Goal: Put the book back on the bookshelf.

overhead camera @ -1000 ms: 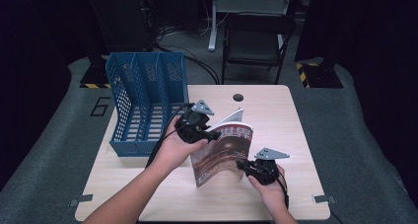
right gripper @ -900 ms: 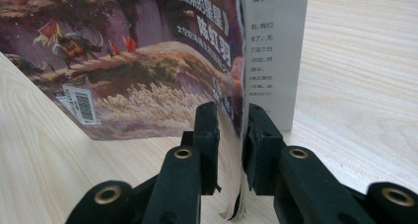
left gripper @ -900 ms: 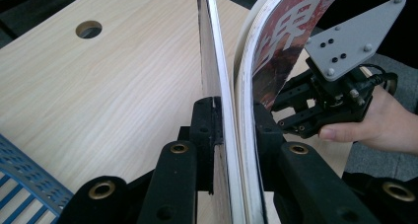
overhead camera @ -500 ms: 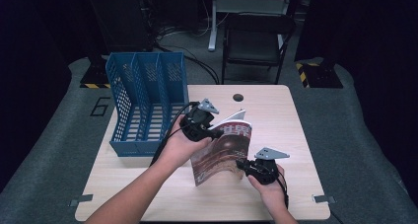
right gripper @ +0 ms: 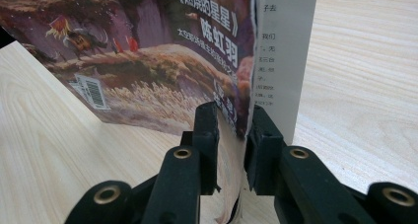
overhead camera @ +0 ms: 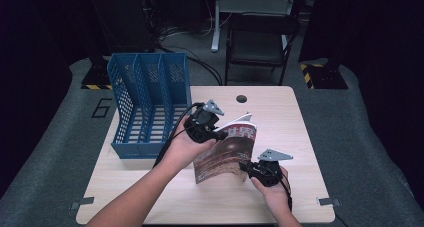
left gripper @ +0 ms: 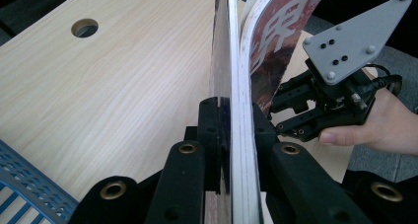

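**Left jaws have just closed onto the magazine; both grippers now have it**

Blue file rack (overhead camera: 150,107) stands at the left of the table (overhead camera: 280,112), three slots, nothing seen in them. No contact with it.

Left gripper (overhead camera: 220,135): jaws have just been closing, and the magazine is between them. In the left gripper view the left gripper (left gripper: 235,135) has both pads pressed flat on the thick page block of the magazine (left gripper: 231,86), near its upper edge. Against the two earlier high views the hand sits in the same spot; only the jaws drew in.

Magazine (overhead camera: 225,149) stands on edge mid-table, just right of the rack, cover toward the person, leaning slightly, a few pages fanned at the top.

Right gripper (overhead camera: 247,167): low at the magazine's right corner. In the right gripper view the right gripper (right gripper: 231,130) is pinched on the cover's edge of the magazine (right gripper: 148,61), with one loose page (right gripper: 283,61) outside the right jaw. Unchanged from before.

Reading: the magazine is now secured at two points, which likely readies it for lifting toward a rack slot. The stray page may catch.
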`<state>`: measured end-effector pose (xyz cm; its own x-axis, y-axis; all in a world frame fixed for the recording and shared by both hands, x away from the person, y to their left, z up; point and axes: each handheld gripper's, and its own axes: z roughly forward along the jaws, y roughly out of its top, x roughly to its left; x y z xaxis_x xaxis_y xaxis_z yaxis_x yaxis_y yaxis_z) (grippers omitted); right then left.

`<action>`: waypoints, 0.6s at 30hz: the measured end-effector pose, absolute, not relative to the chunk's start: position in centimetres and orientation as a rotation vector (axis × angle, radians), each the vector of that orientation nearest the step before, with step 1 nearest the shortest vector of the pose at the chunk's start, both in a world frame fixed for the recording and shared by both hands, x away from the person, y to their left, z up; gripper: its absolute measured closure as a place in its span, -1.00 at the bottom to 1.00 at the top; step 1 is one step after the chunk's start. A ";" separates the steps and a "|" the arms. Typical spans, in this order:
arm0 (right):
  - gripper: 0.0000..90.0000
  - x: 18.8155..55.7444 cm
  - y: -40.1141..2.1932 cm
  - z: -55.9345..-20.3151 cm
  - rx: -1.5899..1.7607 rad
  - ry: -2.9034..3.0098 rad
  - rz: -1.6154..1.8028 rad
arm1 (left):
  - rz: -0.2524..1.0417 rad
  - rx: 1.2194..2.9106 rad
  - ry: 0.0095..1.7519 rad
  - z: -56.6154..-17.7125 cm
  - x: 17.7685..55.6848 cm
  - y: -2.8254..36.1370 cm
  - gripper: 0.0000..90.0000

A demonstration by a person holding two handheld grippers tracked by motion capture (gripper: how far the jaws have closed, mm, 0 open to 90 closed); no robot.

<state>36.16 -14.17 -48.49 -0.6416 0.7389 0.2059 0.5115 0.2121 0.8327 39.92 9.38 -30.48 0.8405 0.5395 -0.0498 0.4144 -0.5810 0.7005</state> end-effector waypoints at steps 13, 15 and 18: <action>0.55 36.3 -14.3 -48.6 1.210 2.236 1.402 | 0.211 2.284 0.664 -30.4 39.9 9.4 0.85; 0.52 36.3 -14.3 -48.6 1.211 2.235 1.398 | 0.210 2.294 0.651 -30.4 40.0 9.3 0.85; 0.51 36.4 -14.4 -48.7 1.215 2.235 1.401 | 0.206 2.303 0.648 -30.3 40.0 9.3 0.85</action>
